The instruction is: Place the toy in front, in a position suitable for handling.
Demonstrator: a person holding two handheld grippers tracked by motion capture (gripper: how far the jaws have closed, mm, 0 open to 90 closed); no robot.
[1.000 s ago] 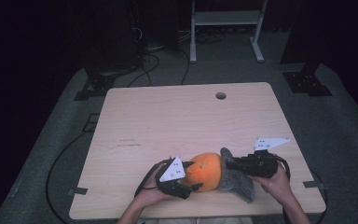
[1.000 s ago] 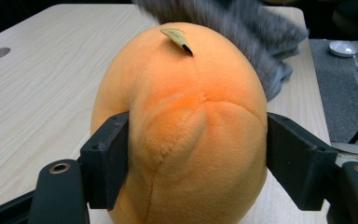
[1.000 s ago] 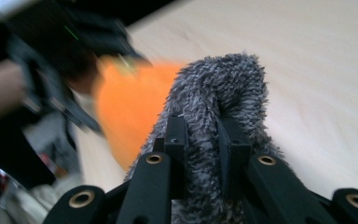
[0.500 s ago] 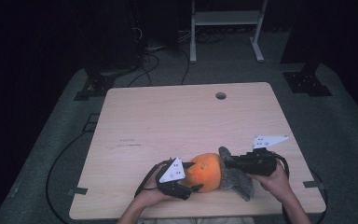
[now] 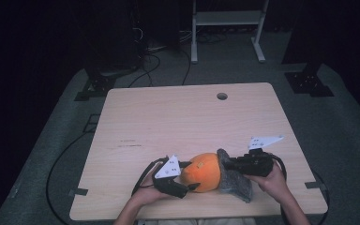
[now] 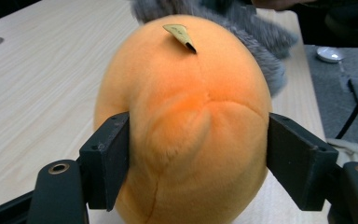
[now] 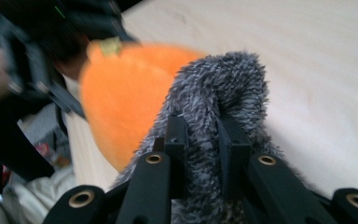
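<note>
left gripper (image 5: 187,176) jaws clamp orange plush (image 5: 205,171) | right gripper (image 5: 225,162) jaws pinch grey fur (image 5: 235,180)

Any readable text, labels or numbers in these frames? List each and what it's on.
Nothing legible.
Small dark print on the light wooden table: too small to read.
Dark marks on the grey three-cornered plates of the left gripper and right gripper: too small to read.
Tan tag on the orange plush ball: no readable text.
</note>
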